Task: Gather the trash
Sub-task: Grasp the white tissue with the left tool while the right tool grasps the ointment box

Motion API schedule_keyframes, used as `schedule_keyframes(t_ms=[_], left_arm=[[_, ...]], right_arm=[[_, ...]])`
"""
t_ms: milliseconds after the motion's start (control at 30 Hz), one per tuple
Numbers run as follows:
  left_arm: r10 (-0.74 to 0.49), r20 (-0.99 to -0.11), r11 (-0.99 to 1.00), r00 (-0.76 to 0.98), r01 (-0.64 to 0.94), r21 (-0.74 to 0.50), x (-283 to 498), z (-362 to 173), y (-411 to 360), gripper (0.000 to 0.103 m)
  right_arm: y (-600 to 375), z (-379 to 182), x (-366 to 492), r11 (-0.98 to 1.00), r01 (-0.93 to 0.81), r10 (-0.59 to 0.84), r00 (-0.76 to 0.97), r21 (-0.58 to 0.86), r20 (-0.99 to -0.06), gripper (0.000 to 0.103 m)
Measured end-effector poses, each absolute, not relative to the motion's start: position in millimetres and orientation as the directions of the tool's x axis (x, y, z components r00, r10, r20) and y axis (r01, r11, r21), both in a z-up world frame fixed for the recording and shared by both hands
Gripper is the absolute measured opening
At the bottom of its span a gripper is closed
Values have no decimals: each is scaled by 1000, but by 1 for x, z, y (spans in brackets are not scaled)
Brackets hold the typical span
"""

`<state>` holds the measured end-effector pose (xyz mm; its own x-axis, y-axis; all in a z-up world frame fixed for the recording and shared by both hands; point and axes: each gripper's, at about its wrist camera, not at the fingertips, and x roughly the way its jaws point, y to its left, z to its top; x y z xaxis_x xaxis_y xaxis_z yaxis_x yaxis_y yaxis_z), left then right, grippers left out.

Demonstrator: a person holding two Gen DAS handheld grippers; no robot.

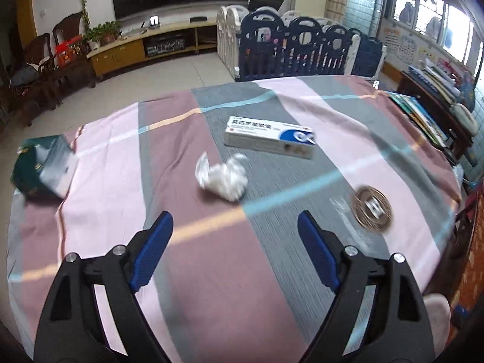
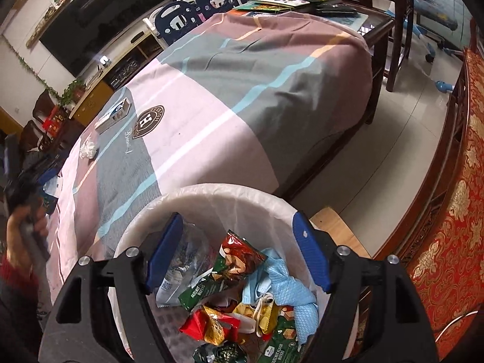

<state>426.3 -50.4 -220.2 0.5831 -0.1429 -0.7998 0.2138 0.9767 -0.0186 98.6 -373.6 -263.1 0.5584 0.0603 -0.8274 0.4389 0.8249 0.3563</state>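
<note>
Jaws wide on both grippers, nothing held: left gripper (image 1: 234, 242) below crumpled tissue (image 1: 222, 177); right gripper (image 2: 237, 248) over trash bin (image 2: 211, 192).

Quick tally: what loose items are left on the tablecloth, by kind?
Crumpled white wad: 1
White-and-blue box: 1
Dark green packet at the cloth's left edge: 1
Total: 3
The round brown emblem looks printed on the cloth, so not counted.
</note>
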Motion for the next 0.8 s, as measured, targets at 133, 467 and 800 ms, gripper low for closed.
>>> schedule_keyframes(t_ms=[133, 467, 800], left_arm=[[-123, -847, 982, 517, 189, -27, 476, -257, -62, 51], [-201, -769, 979, 607, 154, -135, 410, -238, -1, 12], [-193, -758, 975, 623, 37, -218, 331, -240, 79, 13]], right_arm=[[-367, -264, 115, 835, 430, 56, 555, 343, -830, 74], [-302, -235, 264, 979, 69, 108, 631, 194, -768, 76], [-181, -251, 491, 935, -343, 123, 546, -87, -828, 81]])
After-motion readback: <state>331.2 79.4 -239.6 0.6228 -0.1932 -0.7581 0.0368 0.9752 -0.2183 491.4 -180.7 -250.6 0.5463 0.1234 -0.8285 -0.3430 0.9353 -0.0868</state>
